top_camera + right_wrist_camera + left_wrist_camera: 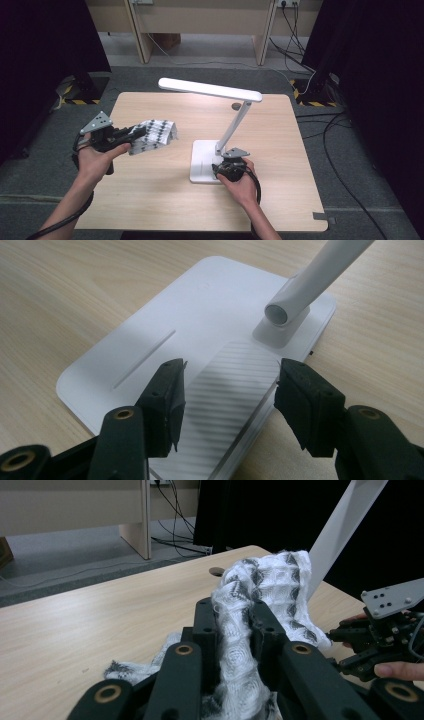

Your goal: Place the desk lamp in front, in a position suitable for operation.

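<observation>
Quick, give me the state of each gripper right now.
Left gripper: shut on the patterned cloth, lifting it off the table.
Right gripper: open, holding nothing, jaws over the white lamp base.

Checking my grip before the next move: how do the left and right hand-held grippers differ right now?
The left hand-held gripper is shut on the patterned cloth; the right hand-held gripper is open, holding nothing. The left is raised over the table's left side; the right hangs low over the white desk lamp base, jaws straddling its ribbed strip. Both have black jaws.
</observation>
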The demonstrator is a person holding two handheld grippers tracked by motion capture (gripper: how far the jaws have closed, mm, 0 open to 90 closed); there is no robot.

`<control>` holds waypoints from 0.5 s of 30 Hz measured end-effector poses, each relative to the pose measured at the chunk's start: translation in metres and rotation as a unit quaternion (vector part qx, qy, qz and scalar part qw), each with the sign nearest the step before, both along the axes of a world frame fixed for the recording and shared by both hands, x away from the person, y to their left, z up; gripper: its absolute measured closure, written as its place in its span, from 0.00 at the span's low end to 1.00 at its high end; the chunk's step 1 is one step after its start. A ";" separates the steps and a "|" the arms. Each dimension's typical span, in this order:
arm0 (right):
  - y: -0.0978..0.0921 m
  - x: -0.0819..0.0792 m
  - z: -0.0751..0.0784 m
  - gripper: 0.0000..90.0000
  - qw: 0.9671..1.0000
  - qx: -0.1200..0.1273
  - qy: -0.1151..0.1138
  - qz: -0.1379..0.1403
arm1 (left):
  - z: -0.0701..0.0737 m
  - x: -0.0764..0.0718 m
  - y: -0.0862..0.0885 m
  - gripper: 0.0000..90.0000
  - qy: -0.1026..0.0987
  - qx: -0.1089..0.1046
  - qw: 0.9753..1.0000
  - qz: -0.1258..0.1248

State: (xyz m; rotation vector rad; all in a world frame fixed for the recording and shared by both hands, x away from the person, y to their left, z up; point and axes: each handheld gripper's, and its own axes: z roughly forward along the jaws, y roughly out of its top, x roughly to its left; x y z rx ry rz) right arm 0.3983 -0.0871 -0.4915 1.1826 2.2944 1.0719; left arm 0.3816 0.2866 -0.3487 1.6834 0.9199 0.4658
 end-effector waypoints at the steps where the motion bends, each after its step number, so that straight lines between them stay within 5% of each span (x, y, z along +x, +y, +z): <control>1: 0.000 0.000 -0.001 0.50 1.000 -0.001 0.001 0.000 | 0.002 0.000 0.000 0.85 -0.003 -0.001 1.000 0.001; 15: 0.001 0.002 -0.002 0.50 1.000 -0.003 0.003 0.003 | 0.043 0.002 0.004 0.85 -0.028 -0.015 0.999 0.015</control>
